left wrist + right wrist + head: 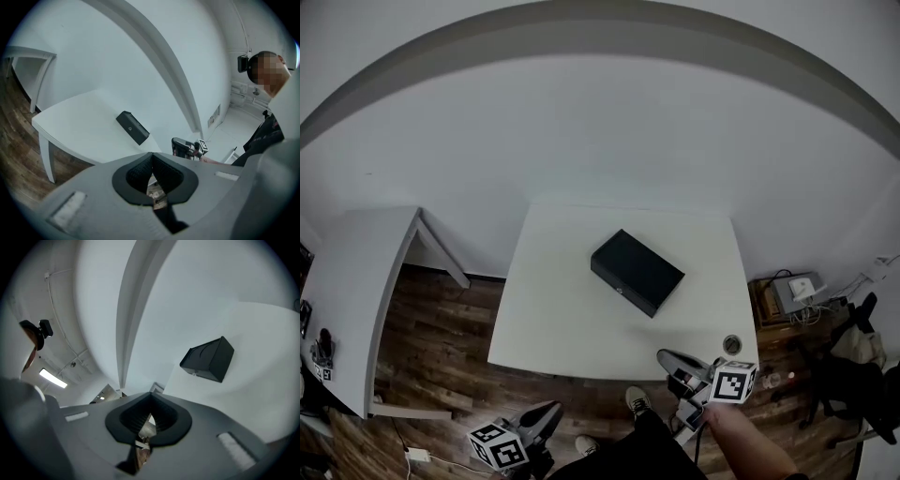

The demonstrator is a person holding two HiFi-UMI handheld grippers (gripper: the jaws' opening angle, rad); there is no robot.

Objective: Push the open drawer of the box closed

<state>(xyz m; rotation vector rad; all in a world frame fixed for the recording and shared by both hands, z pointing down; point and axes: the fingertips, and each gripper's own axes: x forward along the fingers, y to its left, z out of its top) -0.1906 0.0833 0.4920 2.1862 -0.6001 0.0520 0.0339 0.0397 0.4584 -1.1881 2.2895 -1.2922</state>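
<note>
Sitting slantwise near the middle of the square white table (553, 319): matte black rectangular box (637, 272), front face with a small round pull turned toward the table's near edge, drawer looking flush. Hovering off the table's near left corner, above brown wooden floor (441, 319): grey left gripper (551, 410), jaws pressed together, empty. Hanging at the table's near right corner: grey right gripper (667, 357), jaws likewise together, empty.

Your box (637, 272), centre frame, looked matt black and smooth, on a table (553, 328) with a plain white, low-sheen top. At lower left the floor (441, 319) showed brown wood planks — grained, faintly glossy. Your left gripper (151, 157) had a matt grey plastic shell and ribbed black pads (138, 173).
</note>
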